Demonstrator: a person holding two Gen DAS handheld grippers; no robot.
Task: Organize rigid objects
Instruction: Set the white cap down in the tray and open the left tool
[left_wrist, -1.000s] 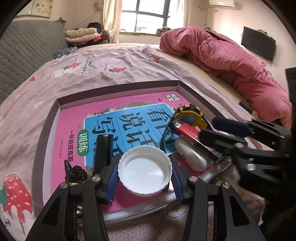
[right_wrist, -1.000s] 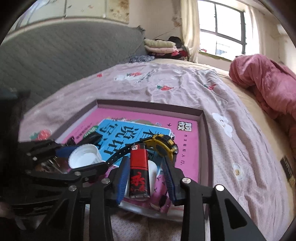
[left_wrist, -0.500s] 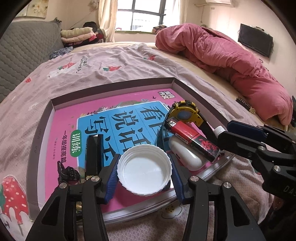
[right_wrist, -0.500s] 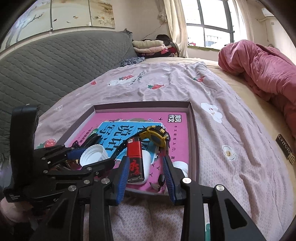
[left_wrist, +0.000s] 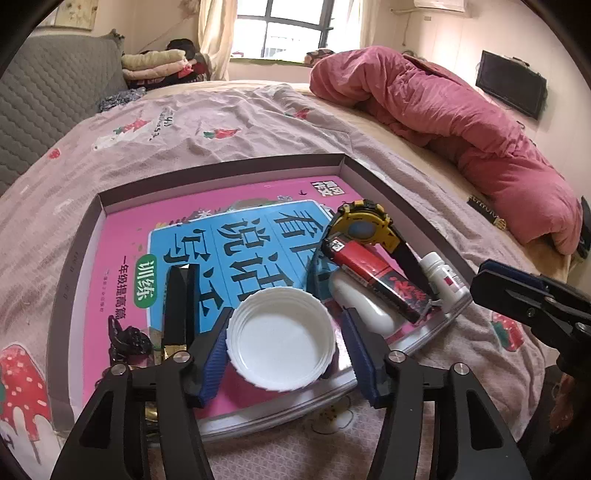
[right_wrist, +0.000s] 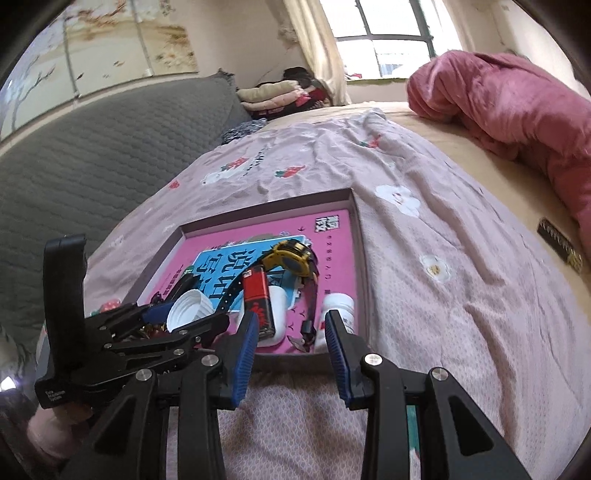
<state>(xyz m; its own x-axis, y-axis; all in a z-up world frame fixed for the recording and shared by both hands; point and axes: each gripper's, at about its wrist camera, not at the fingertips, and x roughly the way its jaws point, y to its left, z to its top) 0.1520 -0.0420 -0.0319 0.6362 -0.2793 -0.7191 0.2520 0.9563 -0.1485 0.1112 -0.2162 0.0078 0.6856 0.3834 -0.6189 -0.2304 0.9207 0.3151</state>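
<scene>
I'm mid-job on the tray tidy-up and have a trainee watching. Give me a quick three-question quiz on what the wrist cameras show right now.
1. True or false: the red lighter lies propped on a white case in the tray.
2. Which thing sits between the fingers of the left gripper? A) the yellow watch B) the white lid C) the small white bottle
3. Fill in: the right gripper holds ______.

Key
1. True.
2. B; the jaws are opening, with a gap showing on the right side of the lid.
3. Nothing; its jaws stand open at the tray's near edge, with the lighter and bottle beyond them.
</scene>
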